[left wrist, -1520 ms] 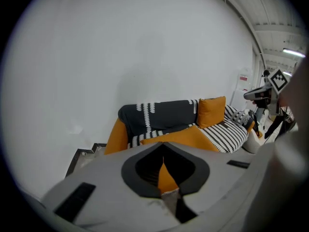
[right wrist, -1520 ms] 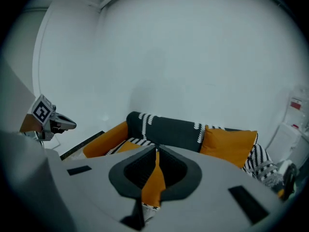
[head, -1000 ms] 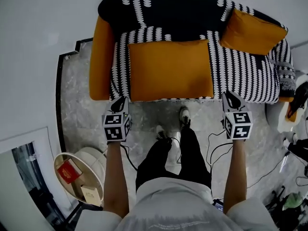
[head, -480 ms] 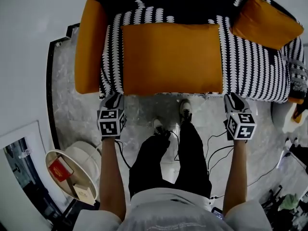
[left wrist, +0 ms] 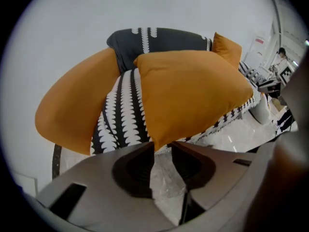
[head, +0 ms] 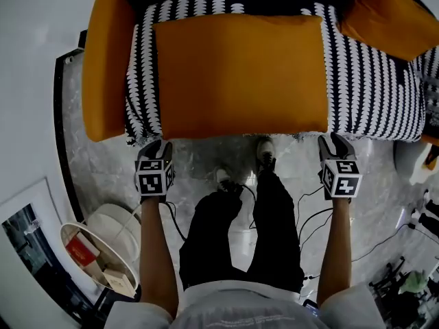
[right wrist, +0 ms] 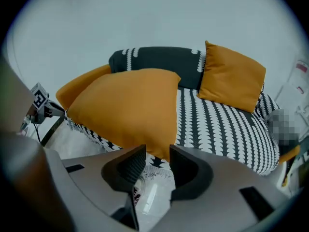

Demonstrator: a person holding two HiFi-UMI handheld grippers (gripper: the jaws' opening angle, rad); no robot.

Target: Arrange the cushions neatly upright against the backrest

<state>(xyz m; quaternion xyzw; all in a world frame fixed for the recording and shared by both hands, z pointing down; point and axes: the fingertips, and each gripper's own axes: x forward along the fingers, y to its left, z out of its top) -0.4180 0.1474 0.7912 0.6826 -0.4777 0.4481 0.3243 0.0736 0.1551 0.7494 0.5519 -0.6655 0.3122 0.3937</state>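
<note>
Orange cushion (head: 240,74) lying flat on striped sofa (head: 370,81)
My left gripper (head: 156,144) and right gripper (head: 332,141): jaws just opened, apart, one at each near corner, clamping nothing

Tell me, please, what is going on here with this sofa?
A person stands facing a black-and-white sofa, a gripper in each hand. The left gripper and the right gripper each sit at a front corner of the large orange cushion lying flat on it. Both sets of jaws have just been opening and stand apart, with a cushion corner at their tips, not yet pinched. A smaller orange cushion already leans upright against the backrest.
</note>
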